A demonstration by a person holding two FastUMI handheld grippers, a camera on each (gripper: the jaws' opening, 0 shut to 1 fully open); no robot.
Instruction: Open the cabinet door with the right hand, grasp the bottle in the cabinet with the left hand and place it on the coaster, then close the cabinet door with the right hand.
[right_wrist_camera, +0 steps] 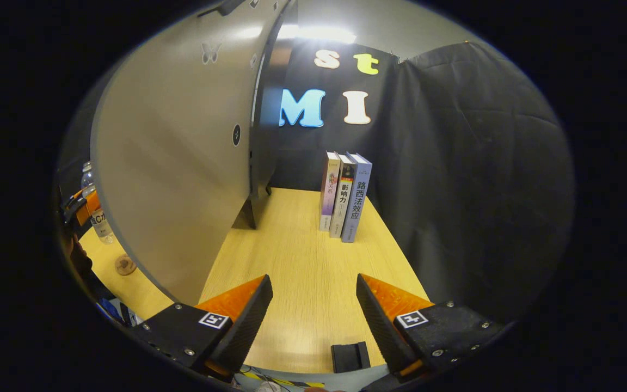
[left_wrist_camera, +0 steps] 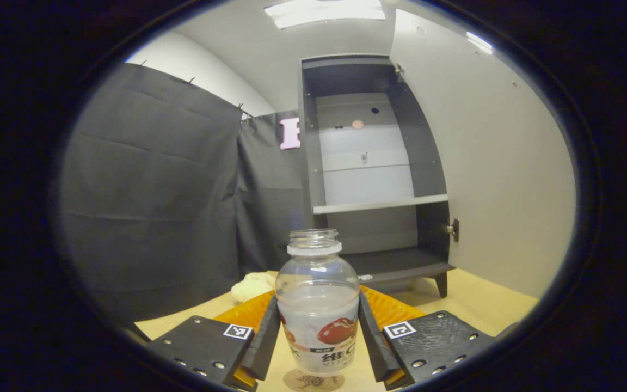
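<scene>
A clear bottle [left_wrist_camera: 318,310] with a red-fruit label and pale liquid stands upright between the fingers of my left gripper [left_wrist_camera: 319,306], which is shut on its body. A round brown coaster [left_wrist_camera: 313,381] peeks out just below the bottle's base. Behind it the dark cabinet [left_wrist_camera: 373,163] stands open, its pale door [left_wrist_camera: 498,163] swung out to the right. In the right gripper view my right gripper [right_wrist_camera: 313,280] is open over the wooden table, beside the door [right_wrist_camera: 177,163]. At the far left the bottle [right_wrist_camera: 96,209] hangs in the left gripper [right_wrist_camera: 77,207] above the coaster [right_wrist_camera: 125,265].
Three books [right_wrist_camera: 343,196] stand upright on the table [right_wrist_camera: 297,256] near the back cloth wall. A small black block [right_wrist_camera: 350,356] lies at the table's front edge. A pale crumpled lump [left_wrist_camera: 252,286] lies left of the cabinet. The cabinet has a white shelf [left_wrist_camera: 379,205].
</scene>
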